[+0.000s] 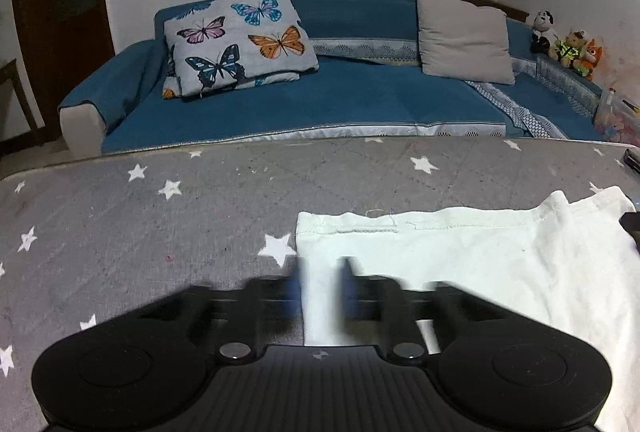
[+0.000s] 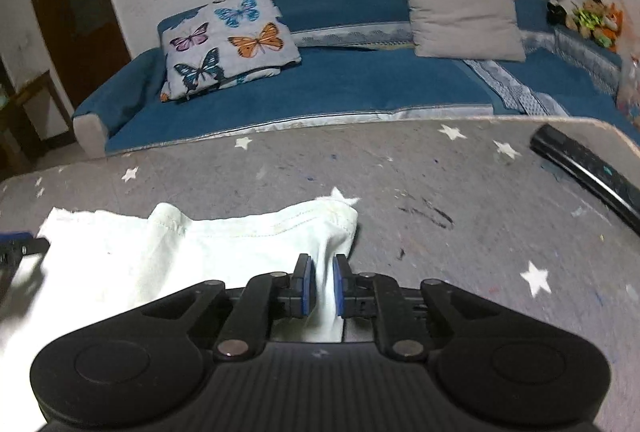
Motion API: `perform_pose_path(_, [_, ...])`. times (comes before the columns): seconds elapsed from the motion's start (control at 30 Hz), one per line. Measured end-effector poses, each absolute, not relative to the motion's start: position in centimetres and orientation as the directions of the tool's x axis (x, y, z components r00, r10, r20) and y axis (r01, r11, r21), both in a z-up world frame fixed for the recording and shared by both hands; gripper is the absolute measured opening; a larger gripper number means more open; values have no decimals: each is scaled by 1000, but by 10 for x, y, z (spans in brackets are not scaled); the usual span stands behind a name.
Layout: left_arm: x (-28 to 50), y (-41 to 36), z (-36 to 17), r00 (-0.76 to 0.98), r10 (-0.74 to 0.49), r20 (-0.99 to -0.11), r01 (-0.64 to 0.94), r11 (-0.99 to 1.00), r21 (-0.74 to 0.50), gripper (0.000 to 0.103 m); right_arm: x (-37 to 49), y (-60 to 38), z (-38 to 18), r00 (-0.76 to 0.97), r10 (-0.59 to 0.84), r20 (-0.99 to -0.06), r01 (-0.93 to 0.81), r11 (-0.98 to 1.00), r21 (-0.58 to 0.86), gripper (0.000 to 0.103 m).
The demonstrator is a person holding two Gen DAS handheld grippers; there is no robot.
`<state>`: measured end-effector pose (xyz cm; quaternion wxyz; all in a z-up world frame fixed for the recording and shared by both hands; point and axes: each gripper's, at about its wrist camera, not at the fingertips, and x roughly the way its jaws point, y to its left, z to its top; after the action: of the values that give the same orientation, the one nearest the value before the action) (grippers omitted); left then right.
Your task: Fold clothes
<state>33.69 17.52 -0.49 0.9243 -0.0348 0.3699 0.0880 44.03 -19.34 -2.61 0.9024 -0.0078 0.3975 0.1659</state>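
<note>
A white garment [image 1: 460, 252] [image 2: 180, 256] lies flat on the grey star-printed table cover [image 1: 160, 232], its hemmed edge away from me. My left gripper [image 1: 322, 272] sits at the garment's left edge. Its fingers are blurred and stand close together with a strip of white cloth between them. My right gripper [image 2: 322, 272] is at the garment's right edge, where its blue pads [image 2: 305, 284] pinch a raised fold of the cloth. Each gripper's tip shows at the edge of the other's view.
A black remote control [image 2: 588, 168] lies near the table's far right corner. Beyond the table stands a blue sofa [image 1: 320, 100] with a butterfly pillow [image 1: 236, 40], a grey cushion [image 1: 464, 38] and plush toys [image 1: 564, 40].
</note>
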Motion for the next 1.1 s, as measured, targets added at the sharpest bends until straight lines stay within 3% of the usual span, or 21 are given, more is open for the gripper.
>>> perform_pose_path(0.13, [331, 175, -5, 721, 201, -664, -223, 973, 53, 3, 441, -187, -24, 667, 230, -709, -282, 958, 45, 6])
perform_pose_path(0.33, [325, 180, -4, 707, 278, -650, -272, 956, 113, 2, 442, -201, -21, 651, 254, -715, -259, 960, 105, 14])
perform_pose_path(0.7, [316, 194, 1, 675, 359, -645, -339, 927, 161, 2, 354, -220, 0, 545, 368, -753, -444, 889, 113, 17])
perform_pose_path(0.97, [308, 202, 3, 649, 360, -670, -360, 921, 145, 7, 306, -258, 1, 613, 283, -738, -373, 927, 46, 25])
perform_pose_path(1.03, [300, 201, 8, 654, 349, -671, -358, 924, 131, 7, 297, -270, 1, 629, 264, -731, -342, 939, 45, 36])
perform_pose_path(1.1, [290, 197, 14, 661, 339, -669, -343, 930, 132, 12, 292, -276, -1, 644, 216, -734, -301, 954, 16, 37])
